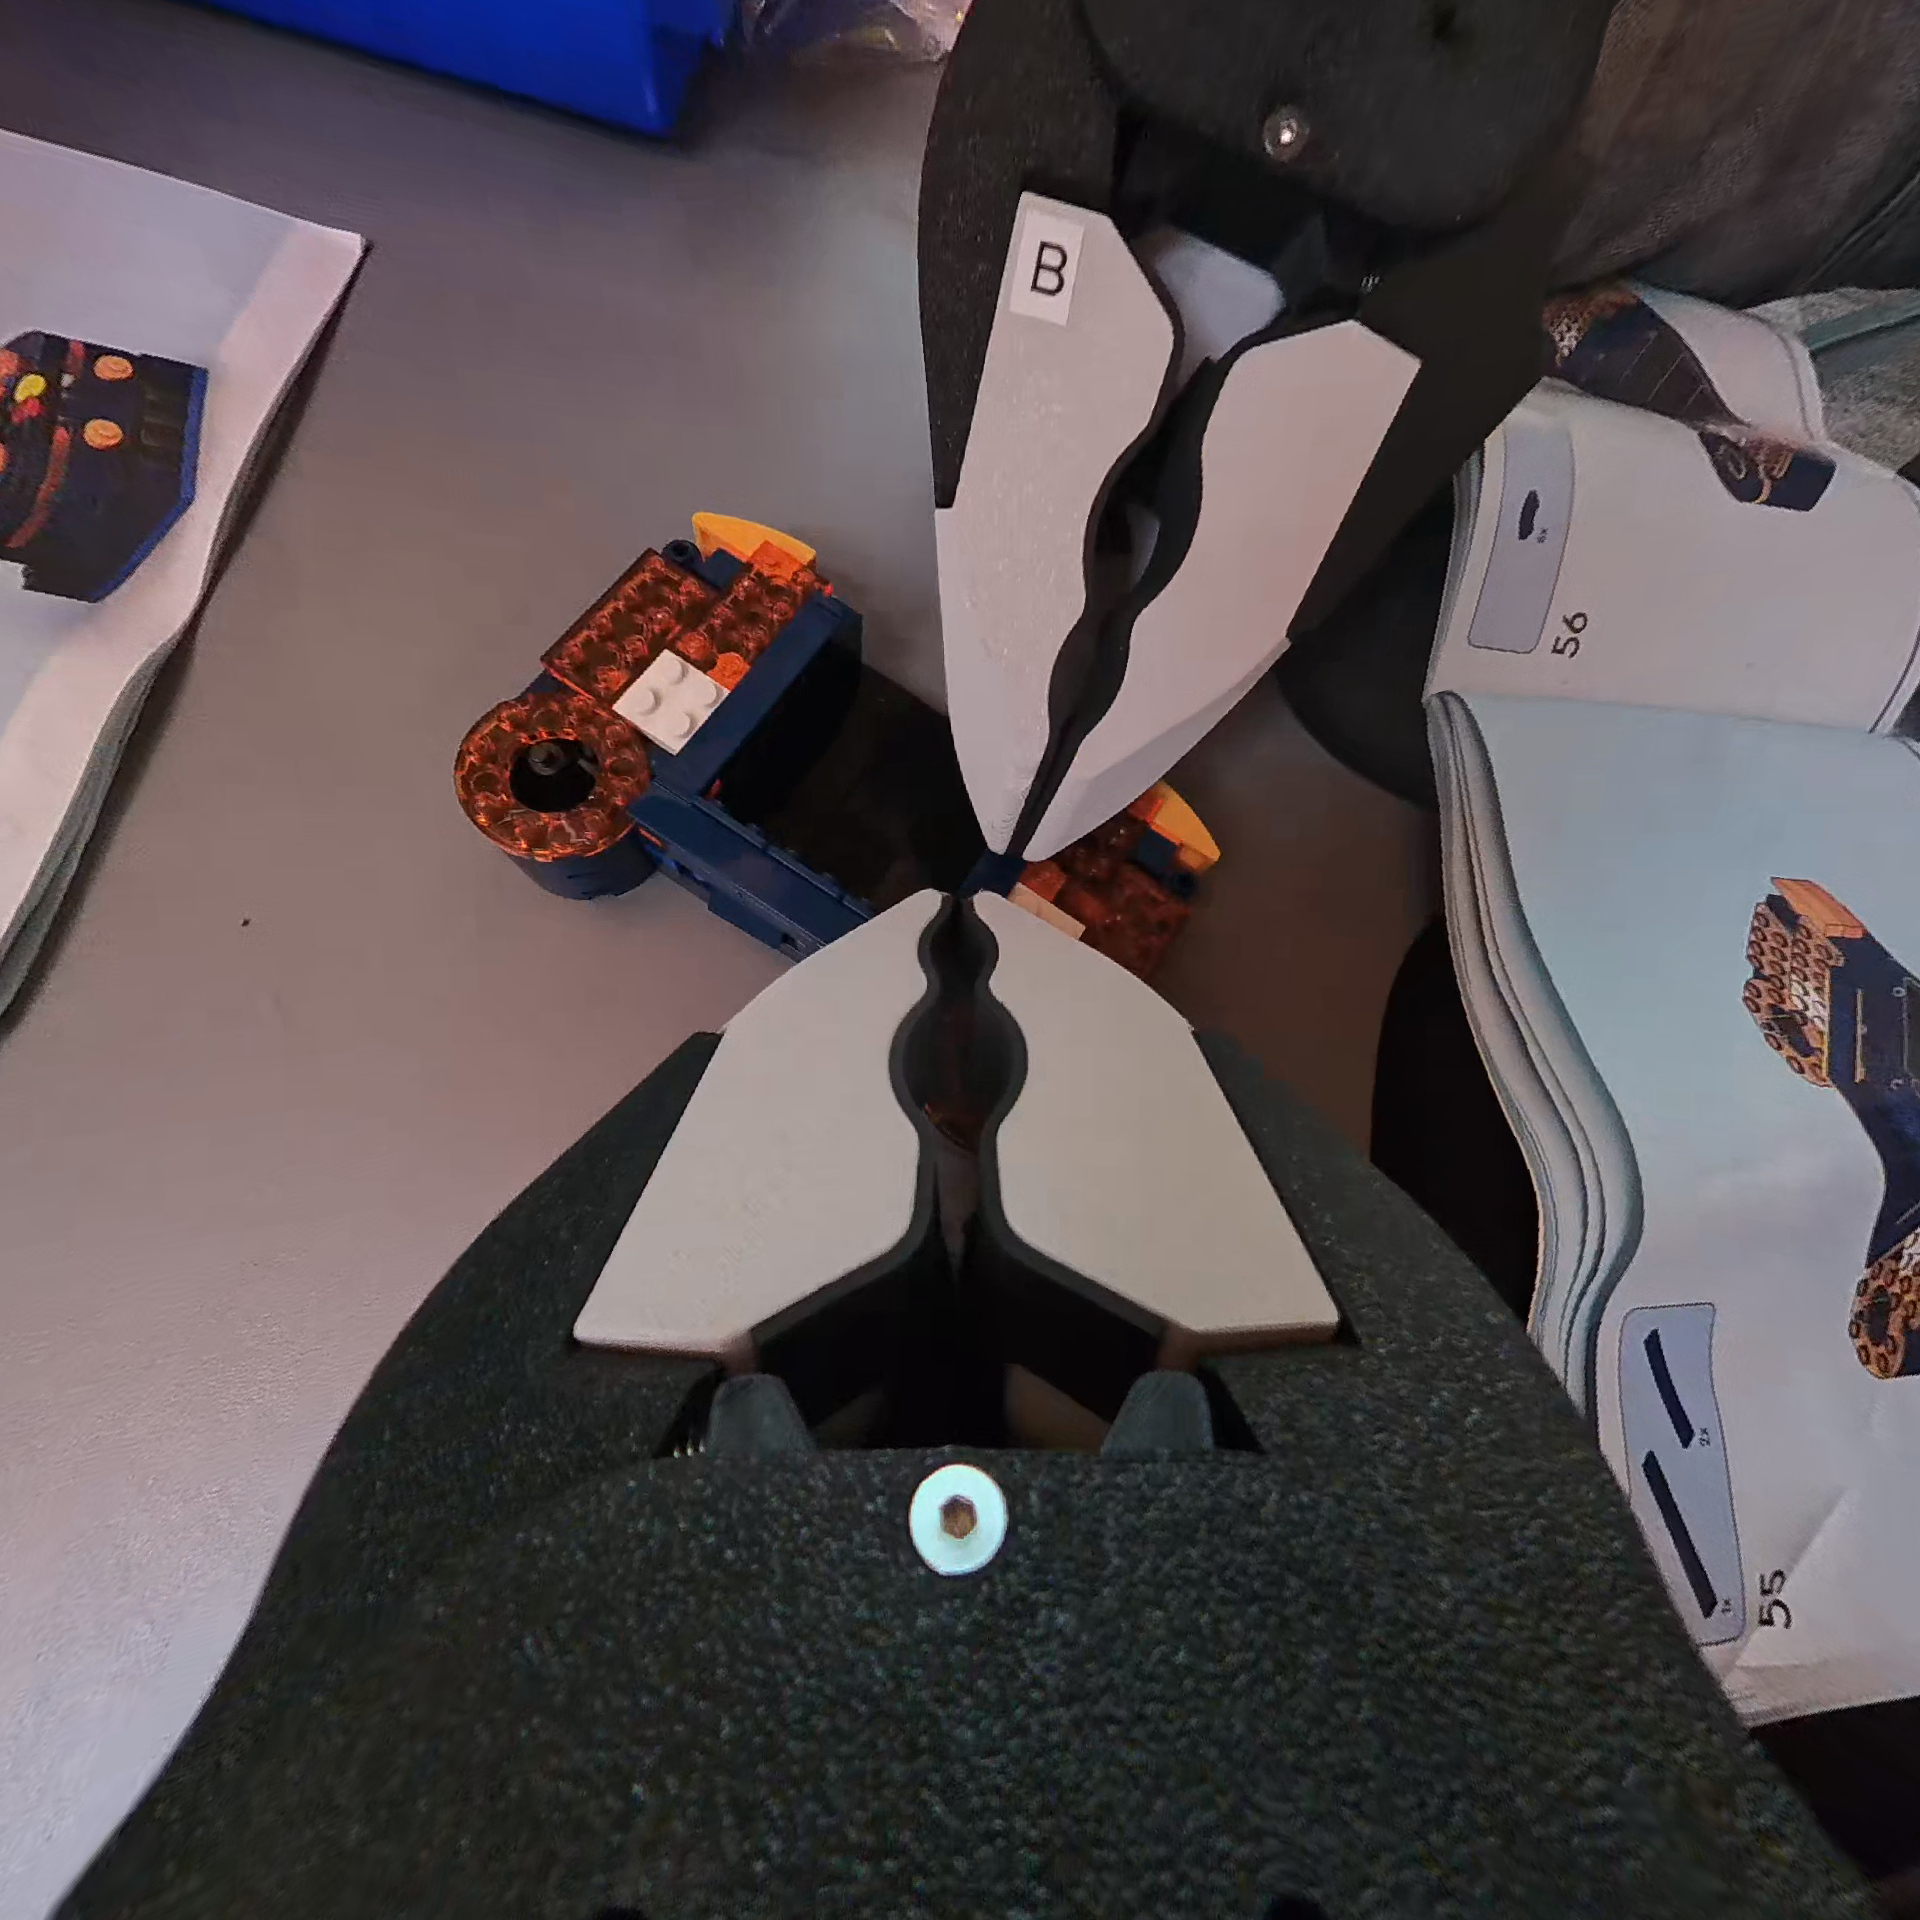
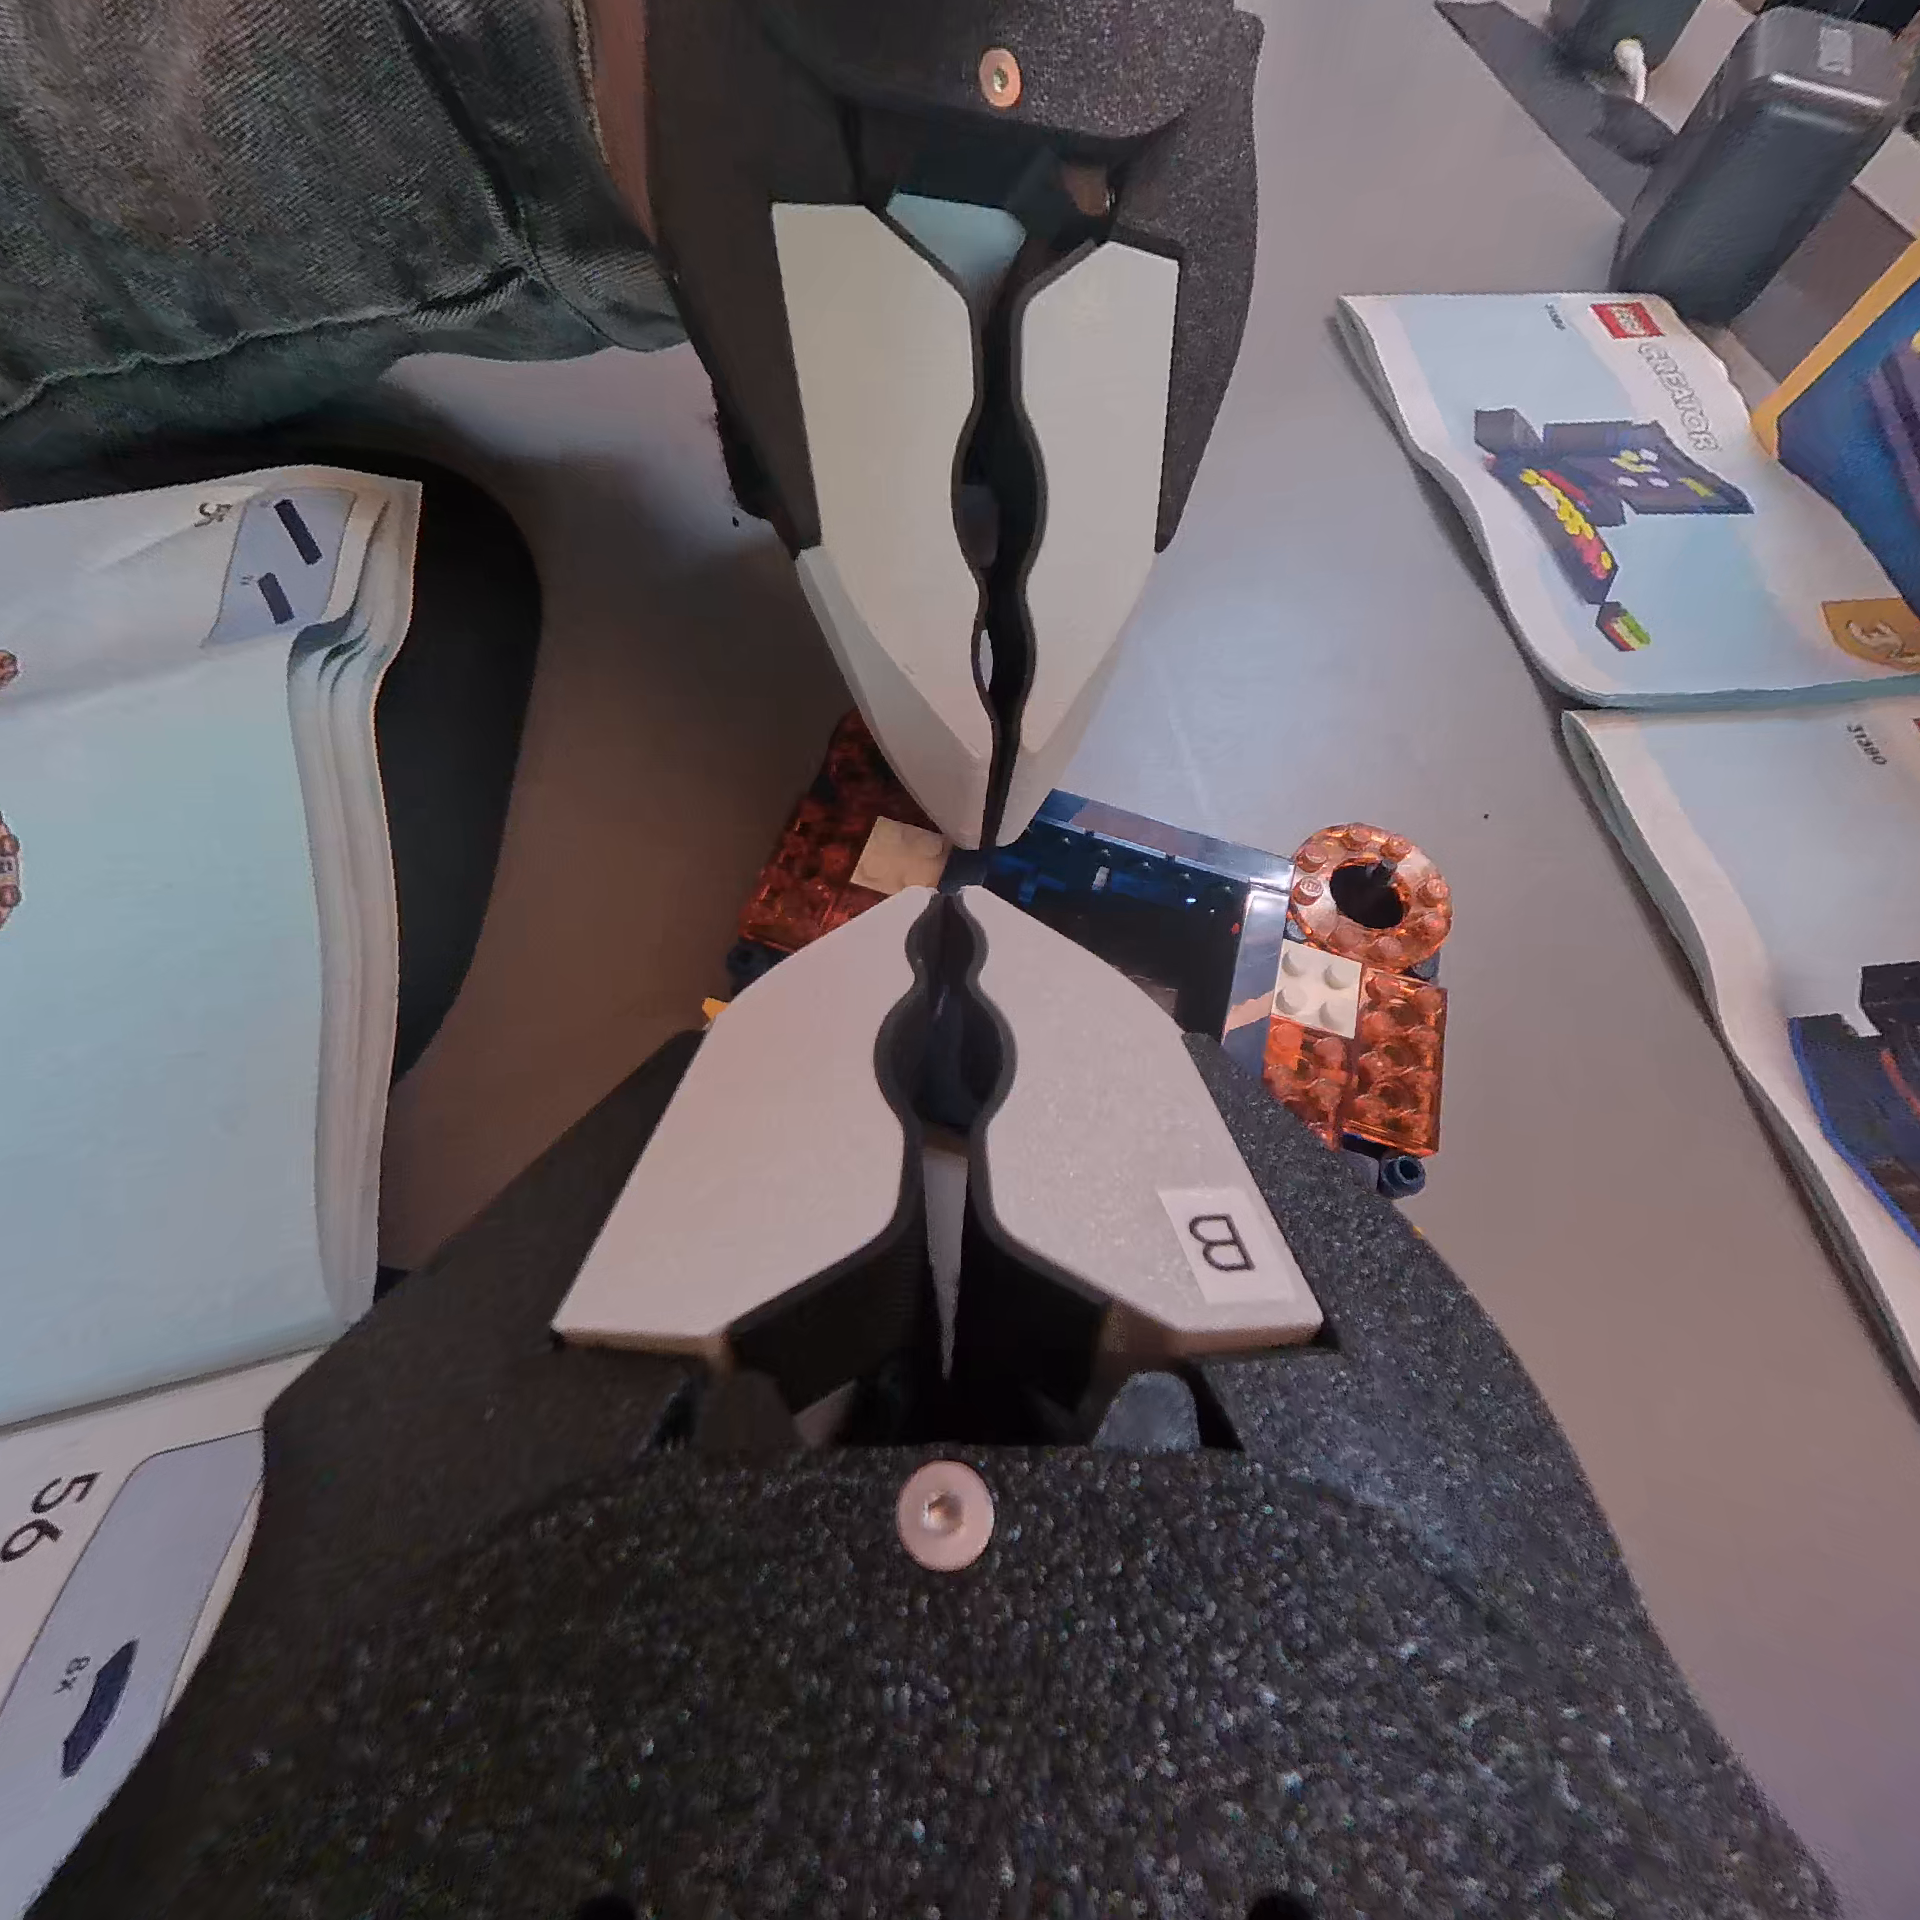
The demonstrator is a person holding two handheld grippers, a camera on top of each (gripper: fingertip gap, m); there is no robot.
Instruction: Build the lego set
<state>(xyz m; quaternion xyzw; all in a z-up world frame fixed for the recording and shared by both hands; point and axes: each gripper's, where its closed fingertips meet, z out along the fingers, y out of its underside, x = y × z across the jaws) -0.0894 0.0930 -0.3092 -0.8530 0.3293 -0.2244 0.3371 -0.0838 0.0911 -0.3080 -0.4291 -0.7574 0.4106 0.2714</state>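
Left wrist view is showing both grippers, left gripper [image 1: 961, 909] and right gripper [image 1: 1013, 847], pinching closed tip-to-tip on one small dark blue piece [image 1: 987, 873], probably aligning it over the lego model [image 1: 665, 727] mid-table [image 1: 416, 416].

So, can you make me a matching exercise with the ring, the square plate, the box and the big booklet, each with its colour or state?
Things:
1. ring
2. square plate
3. box
4. big booklet

Colour or state:
a. blue
b. lying open
c. clear orange
d. white

Pairs: 1-c, 2-d, 3-a, 4-b
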